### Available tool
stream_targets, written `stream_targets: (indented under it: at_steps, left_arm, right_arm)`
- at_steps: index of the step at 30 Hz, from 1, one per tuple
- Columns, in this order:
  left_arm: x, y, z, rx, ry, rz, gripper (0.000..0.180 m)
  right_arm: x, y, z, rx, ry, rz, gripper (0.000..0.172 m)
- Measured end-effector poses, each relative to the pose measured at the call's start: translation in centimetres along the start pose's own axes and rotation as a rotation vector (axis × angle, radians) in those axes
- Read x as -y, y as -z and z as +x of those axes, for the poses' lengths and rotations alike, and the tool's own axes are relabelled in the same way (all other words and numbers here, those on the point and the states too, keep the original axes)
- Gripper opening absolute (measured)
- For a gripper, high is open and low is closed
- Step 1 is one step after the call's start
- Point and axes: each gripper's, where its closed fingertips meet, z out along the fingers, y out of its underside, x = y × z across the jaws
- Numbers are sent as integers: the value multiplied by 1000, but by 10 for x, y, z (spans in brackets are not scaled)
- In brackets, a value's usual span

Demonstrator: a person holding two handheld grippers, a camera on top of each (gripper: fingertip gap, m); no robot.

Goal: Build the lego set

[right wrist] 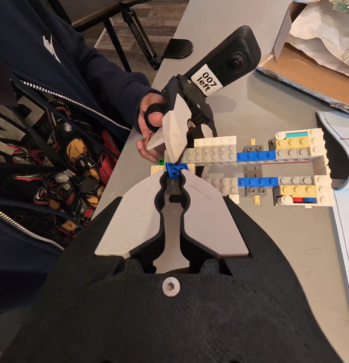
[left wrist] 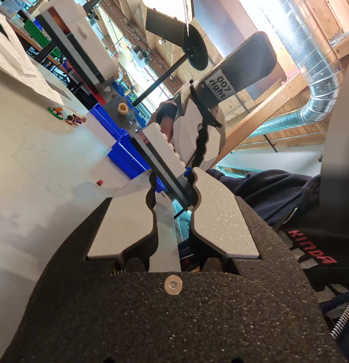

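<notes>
A long brick model [right wrist: 248, 157] of grey, white, blue and tan bricks lies across the grey table [right wrist: 267, 255]. My right gripper [right wrist: 172, 173] is shut on a small blue plate [right wrist: 174, 169] at the model's near end, over a tan brick [right wrist: 156, 169]. My left gripper [left wrist: 172, 172] straddles the model's rail [left wrist: 165, 157]. Its right pad [left wrist: 197, 182] touches the rail, and a gap shows at the left pad [left wrist: 150, 182], so it is open. The left gripper also shows in the right wrist view [right wrist: 189, 157], and the right gripper in the left wrist view [left wrist: 199, 165].
A green stud [right wrist: 161, 161] sits by the model's near end. An open booklet [right wrist: 344, 216] and a cardboard box [right wrist: 307, 64] lie to the right. Blue bins [left wrist: 126, 155], small figures [left wrist: 75, 118] and a red piece [left wrist: 100, 182] are on the table. A person in a dark jacket [right wrist: 52, 98] is close by. Less than 4 cm separates the two grippers' tips.
</notes>
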Motion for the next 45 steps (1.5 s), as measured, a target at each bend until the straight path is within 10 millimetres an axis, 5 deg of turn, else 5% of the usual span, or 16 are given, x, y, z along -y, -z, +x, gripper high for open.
stream_targets:
  at_steps: [23, 40, 45]
  left_arm:
    - [-5, -2, 12, -31, -122, -33, 34]
    - [-7, -2, 12, -43, -103, -45, 32]
    - [-7, -3, 11, -33, -109, -44, 31]
  right_arm:
    - [8, 9, -4, 28, -60, 72, 4]
    - [-1, 1, 8, -63, 18, -18, 8]
    - [-5, -2, 16, -110, -72, -62, 10]
